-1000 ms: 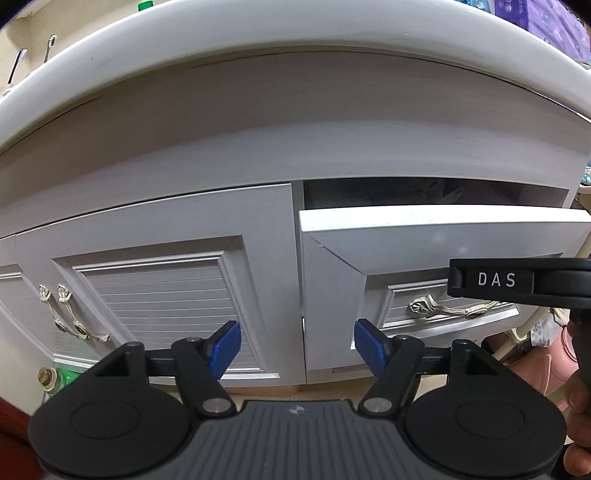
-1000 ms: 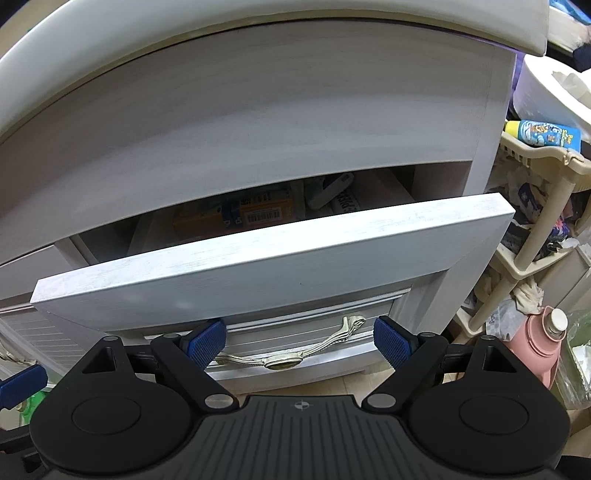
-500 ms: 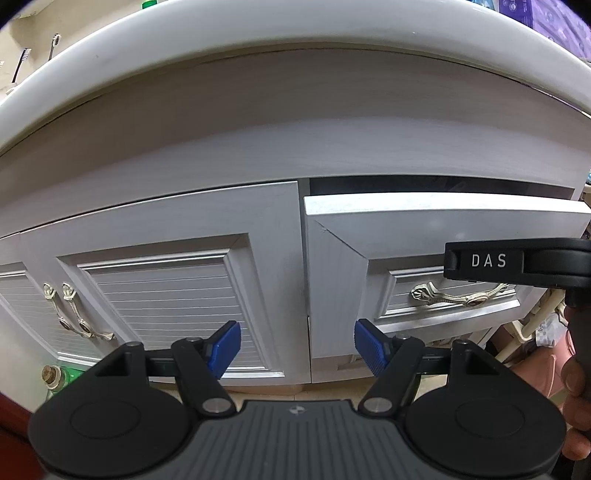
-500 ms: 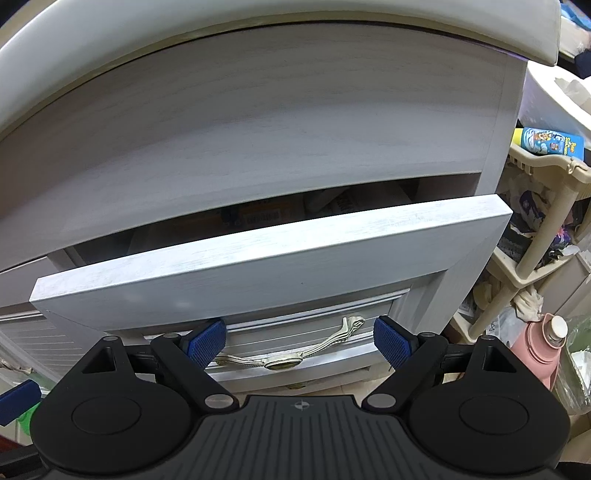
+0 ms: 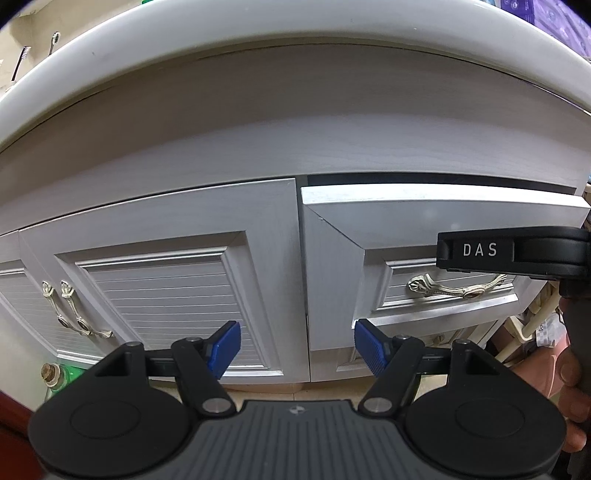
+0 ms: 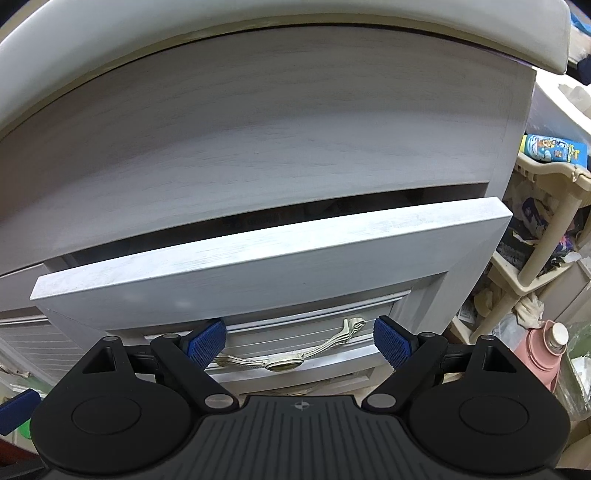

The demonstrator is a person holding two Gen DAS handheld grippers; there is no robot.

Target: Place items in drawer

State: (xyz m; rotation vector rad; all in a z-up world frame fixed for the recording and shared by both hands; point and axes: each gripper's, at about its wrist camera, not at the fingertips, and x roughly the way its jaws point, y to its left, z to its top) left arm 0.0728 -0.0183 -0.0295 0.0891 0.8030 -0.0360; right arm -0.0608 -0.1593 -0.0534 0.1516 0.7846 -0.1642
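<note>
The grey-white drawer (image 6: 258, 258) stands out a little from the cabinet, leaving only a narrow dark slit above its front; what lies inside is barely visible. Its ornate metal handle (image 6: 295, 354) lies just in front of my right gripper (image 6: 299, 343), which is open and empty, with the blue pads either side of the handle. In the left wrist view the drawer front (image 5: 424, 218) is at the right, its handle (image 5: 454, 290) partly behind the black body of the right gripper (image 5: 509, 254). My left gripper (image 5: 295, 347) is open and empty, level with the seam between door and drawer.
A louvred cabinet door (image 5: 162, 280) with paired handles (image 5: 70, 317) fills the left. A white countertop rim (image 5: 295, 33) overhangs above. To the right stands a beige plastic rack (image 6: 546, 229) with clutter and a pink bottle (image 6: 543, 354). A hand (image 5: 569, 376) holds the right gripper.
The drawer has slid inward: the wide opening showing boxes inside has shrunk to a thin dark slit. Both grippers stayed open and followed the drawer front toward the cabinet.
</note>
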